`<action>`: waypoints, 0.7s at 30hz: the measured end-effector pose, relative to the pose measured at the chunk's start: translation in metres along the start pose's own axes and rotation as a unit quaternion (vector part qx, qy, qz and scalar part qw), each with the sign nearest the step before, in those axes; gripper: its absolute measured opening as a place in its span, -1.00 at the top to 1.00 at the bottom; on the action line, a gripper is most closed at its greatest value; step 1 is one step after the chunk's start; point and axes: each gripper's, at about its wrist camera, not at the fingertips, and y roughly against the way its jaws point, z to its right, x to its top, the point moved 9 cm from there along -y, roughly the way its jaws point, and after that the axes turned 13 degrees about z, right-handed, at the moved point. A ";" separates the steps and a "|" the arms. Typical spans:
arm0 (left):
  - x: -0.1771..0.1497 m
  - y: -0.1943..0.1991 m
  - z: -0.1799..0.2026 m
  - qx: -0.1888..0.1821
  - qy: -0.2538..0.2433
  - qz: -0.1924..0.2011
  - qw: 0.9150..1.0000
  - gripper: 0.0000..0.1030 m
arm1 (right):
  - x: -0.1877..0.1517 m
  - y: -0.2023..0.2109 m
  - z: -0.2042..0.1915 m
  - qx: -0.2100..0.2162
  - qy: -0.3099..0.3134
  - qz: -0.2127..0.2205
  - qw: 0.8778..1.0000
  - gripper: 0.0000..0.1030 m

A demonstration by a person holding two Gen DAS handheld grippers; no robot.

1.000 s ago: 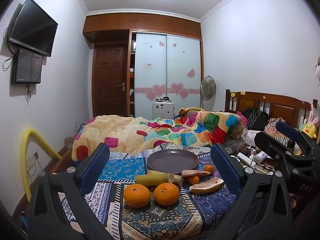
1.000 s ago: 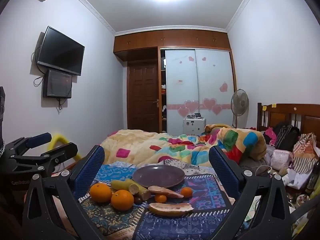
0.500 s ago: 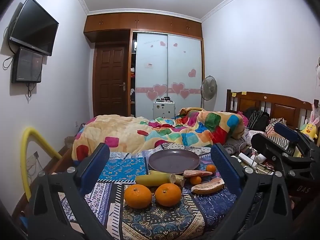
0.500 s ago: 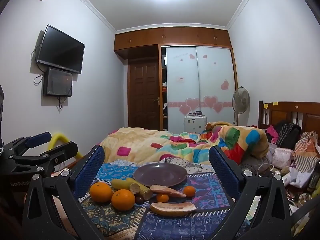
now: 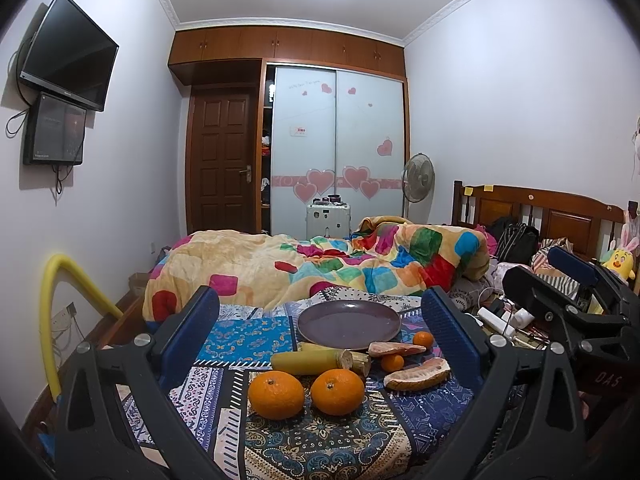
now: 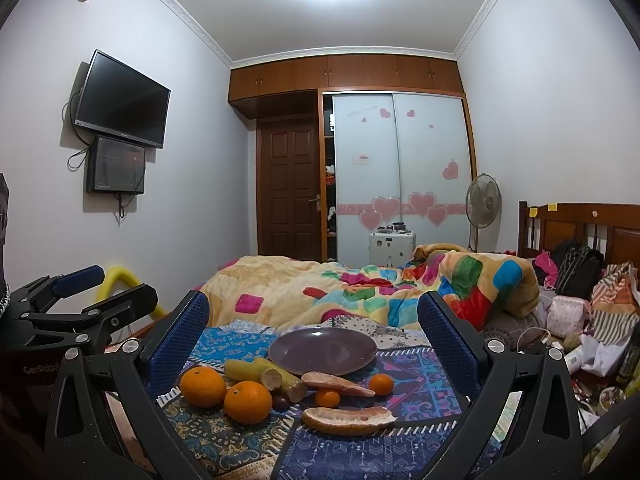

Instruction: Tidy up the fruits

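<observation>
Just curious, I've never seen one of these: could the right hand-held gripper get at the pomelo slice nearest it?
Probably yes. The right hand-held gripper is open, and the near slice lies ahead of it with nothing in between.

Purple plate [image 5: 349, 322], two orange oranges [image 5: 276, 395], yellow cane [image 5: 308, 361], pink pomelo slices [image 6: 347, 417], blue patterned cloth [image 5: 248, 340], multicoloured patchwork quilt [image 5: 360, 264].
</observation>
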 end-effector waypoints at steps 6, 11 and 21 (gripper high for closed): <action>0.000 -0.002 0.001 -0.001 0.001 0.000 1.000 -0.99 | 0.001 0.000 -0.001 0.000 0.001 0.001 1.000 -1.00; -0.001 -0.003 0.000 -0.001 0.002 0.000 1.000 -0.99 | 0.001 -0.001 0.000 0.000 0.000 0.001 1.000 -1.00; 0.000 -0.004 0.001 -0.001 0.002 0.000 1.000 -0.99 | 0.000 -0.002 -0.002 0.000 0.000 0.001 1.000 -1.00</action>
